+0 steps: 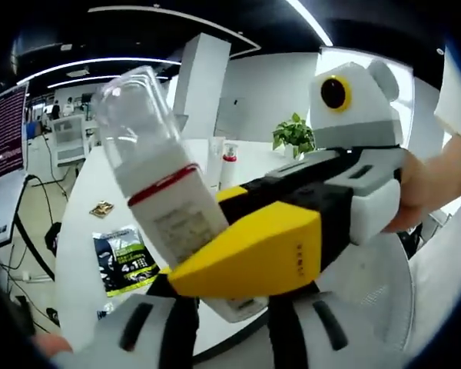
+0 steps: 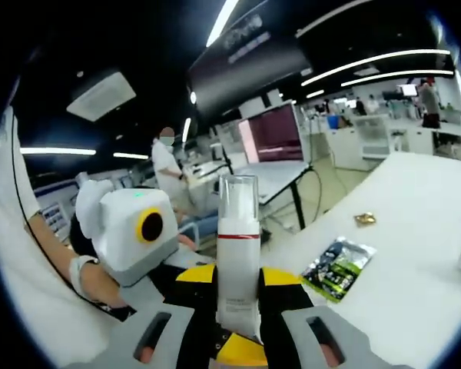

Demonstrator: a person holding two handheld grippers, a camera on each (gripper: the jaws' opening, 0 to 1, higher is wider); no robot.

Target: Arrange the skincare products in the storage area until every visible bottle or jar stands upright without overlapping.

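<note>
Clear-capped bottle (image 2: 237, 254) up close, white table (image 2: 415, 284), ceiling light strips (image 2: 384, 63)

A white desk (image 1: 84, 231) carries a dark printed packet (image 1: 123, 261) and, beyond it, a small gold-coloured wrapper (image 1: 101, 208). A leafy potted plant (image 1: 293, 135) stands at the far edge beside a white pillar (image 1: 200, 81). In the right gripper view, a person in white (image 2: 167, 165) stands near a maroon screen (image 2: 273, 132).
</note>
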